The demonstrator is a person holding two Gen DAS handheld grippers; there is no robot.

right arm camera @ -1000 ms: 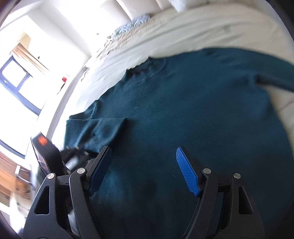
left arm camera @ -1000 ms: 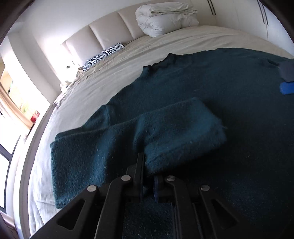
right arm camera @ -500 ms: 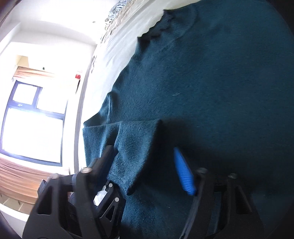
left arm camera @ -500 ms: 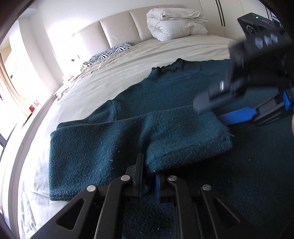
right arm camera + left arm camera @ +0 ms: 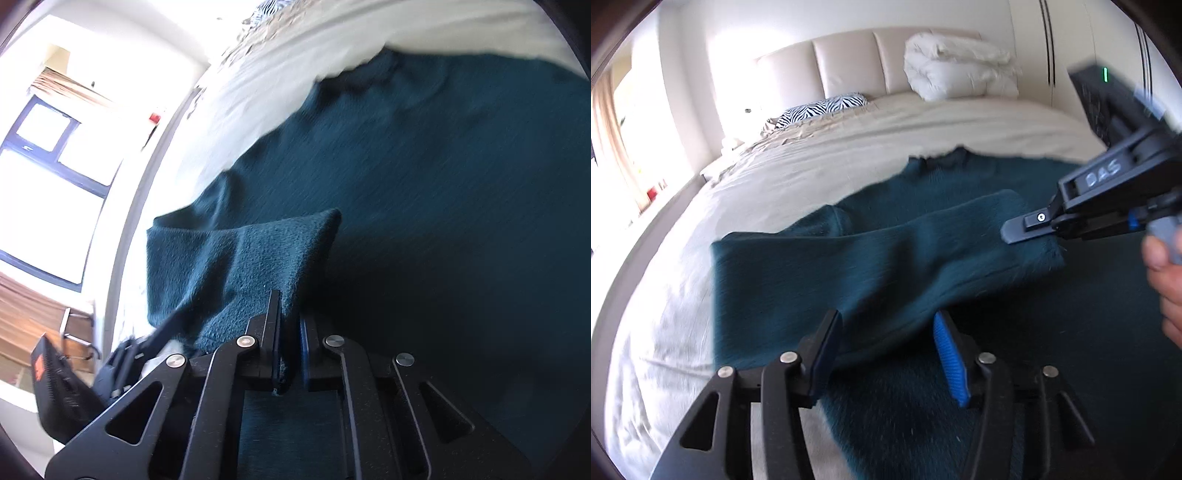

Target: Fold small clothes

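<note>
A dark teal knit sweater [image 5: 1071, 332] lies spread on the bed; it fills the right wrist view [image 5: 461, 184] too. Its left sleeve [image 5: 886, 258] is folded across the body. My left gripper [image 5: 886, 354] is open, its blue-padded fingers on either side of the sleeve's near edge. My right gripper [image 5: 290, 339] is shut on the sleeve's cuff [image 5: 258, 266]. In the left wrist view the right gripper [image 5: 1034, 229] sits at the cuff end, a hand behind it.
The bed has a beige sheet [image 5: 812, 166], a zebra-print pillow [image 5: 820, 109], a rolled white duvet [image 5: 956, 66] and a padded headboard [image 5: 849, 62]. A window [image 5: 48, 177] and the bed's left edge show in the right wrist view.
My left gripper has opened and let go of the sleeve. My right gripper has come onto the cuff and shut on it.
</note>
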